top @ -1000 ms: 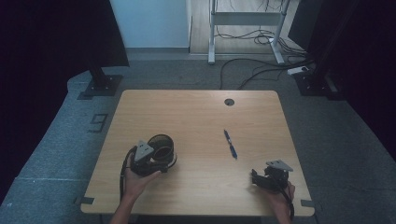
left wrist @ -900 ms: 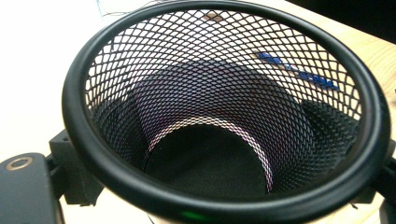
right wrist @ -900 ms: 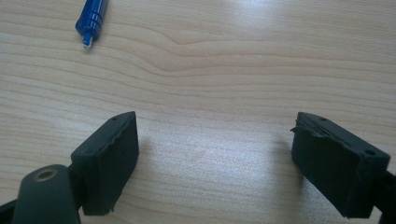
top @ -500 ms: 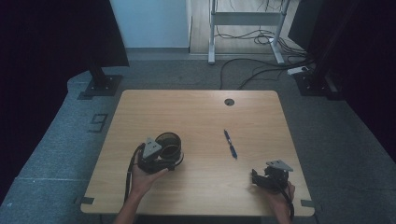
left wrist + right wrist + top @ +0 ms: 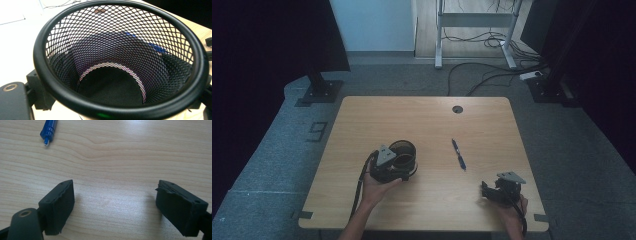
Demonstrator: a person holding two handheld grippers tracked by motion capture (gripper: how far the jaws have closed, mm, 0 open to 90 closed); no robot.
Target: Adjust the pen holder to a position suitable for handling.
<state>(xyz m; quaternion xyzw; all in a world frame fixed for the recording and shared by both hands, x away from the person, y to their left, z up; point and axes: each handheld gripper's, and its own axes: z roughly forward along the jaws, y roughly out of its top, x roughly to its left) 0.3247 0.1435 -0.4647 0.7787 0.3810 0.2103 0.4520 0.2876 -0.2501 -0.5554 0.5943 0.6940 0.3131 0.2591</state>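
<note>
Wooden table (image 5: 362, 120), dark room. My left gripper (image 5: 388, 167) is clamped on mesh cup (image 5: 403, 155); right gripper (image 5: 492, 192) sits low right, jaws apart. Blue pen (image 5: 458, 154) lies between them.

Your left gripper (image 5: 388, 167), clamped on the black mesh cup (image 5: 403, 155), now sits farther right across the counter (image 5: 422, 120) than a second ago, carrying the cup nearer the blue pen (image 5: 458, 154).
</note>
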